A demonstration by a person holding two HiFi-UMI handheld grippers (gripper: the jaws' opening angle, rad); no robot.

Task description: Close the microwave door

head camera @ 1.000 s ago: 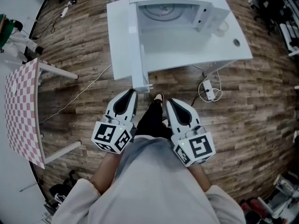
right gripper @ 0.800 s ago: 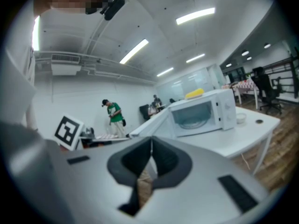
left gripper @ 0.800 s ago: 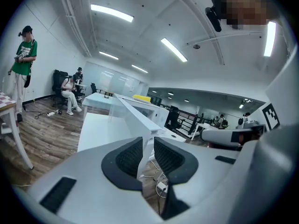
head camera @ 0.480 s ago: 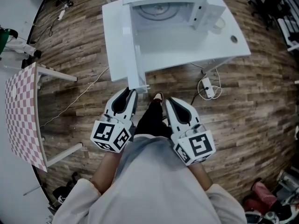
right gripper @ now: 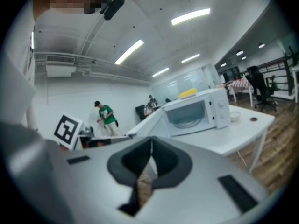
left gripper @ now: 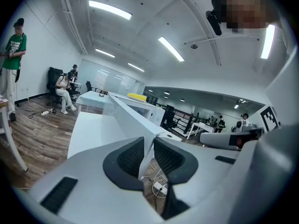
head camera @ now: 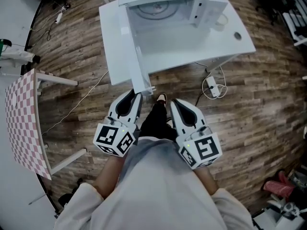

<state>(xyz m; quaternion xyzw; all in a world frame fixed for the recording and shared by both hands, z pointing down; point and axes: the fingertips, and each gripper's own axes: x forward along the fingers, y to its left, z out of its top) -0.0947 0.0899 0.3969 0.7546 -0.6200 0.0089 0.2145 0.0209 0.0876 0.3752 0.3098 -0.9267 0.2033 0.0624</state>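
A white microwave (head camera: pixel 168 8) stands on a white table (head camera: pixel 235 44) at the top of the head view. Its door (head camera: pixel 117 44) is swung wide open to the left, and the glass turntable shows inside. In the right gripper view the microwave (right gripper: pixel 194 113) is ahead with its door (right gripper: pixel 145 122) pointing my way. My left gripper (head camera: pixel 134 97) and right gripper (head camera: pixel 173 103) are held side by side close to the person's body, short of the table. Both are shut and hold nothing. The left gripper (left gripper: pixel 148 146) points at the door's free edge (left gripper: pixel 126 118), just in front of it.
A pink checked table (head camera: pixel 21 114) stands at the left. A power strip (head camera: pixel 212 86) with cable lies on the wood floor under the table's near edge. A small bowl (head camera: pixel 222 20) sits right of the microwave. A person in green (right gripper: pixel 106 118) stands far off.
The head view has shifted a little, so the microwave and table sit slightly higher and further left. Both grippers keep their place and stay shut. The door is as open as before.
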